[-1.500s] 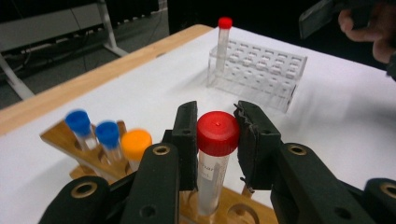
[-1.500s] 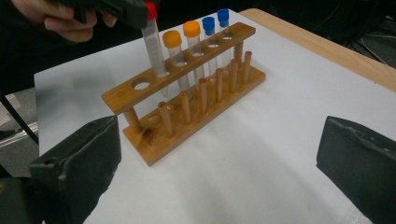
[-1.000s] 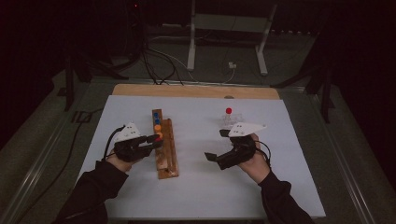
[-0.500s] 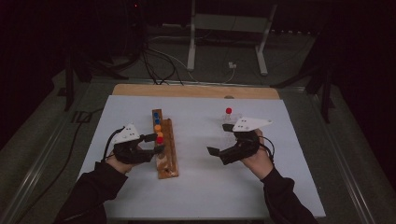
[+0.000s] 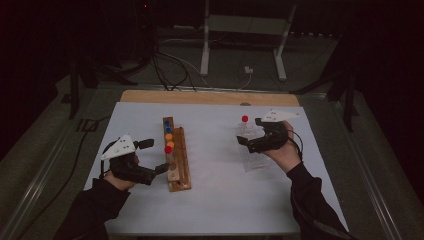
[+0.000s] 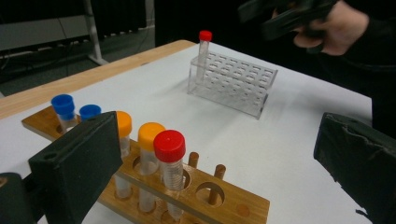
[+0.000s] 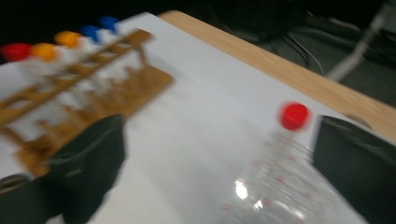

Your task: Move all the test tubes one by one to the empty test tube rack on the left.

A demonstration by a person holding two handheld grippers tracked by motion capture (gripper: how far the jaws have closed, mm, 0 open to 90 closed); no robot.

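White tabletop (image 5: 220,200), dark room – left gripper (image 5: 150,157) jaws just opened, empty, red-capped tube (image 6: 170,156) seated in wooden rack (image 6: 219,200). Right gripper (image 5: 248,134) open, empty, over clear plastic rack (image 5: 255,157) – grab its red-capped tube (image 5: 244,120) next, probably.

Your wooden rack (image 6: 219,198) looked varnished, its grain smooth with a faint sheen. The tubes (image 6: 173,179) in it were clear plastic, and their caps (image 6: 169,145) looked like matt, finely ribbed plastic. The other rack (image 6: 233,84) was glossy clear plastic. A matt white sheet (image 5: 215,200) covered your bench (image 5: 200,96), bare wood at the far edge. Your jaws wore rough black foam.
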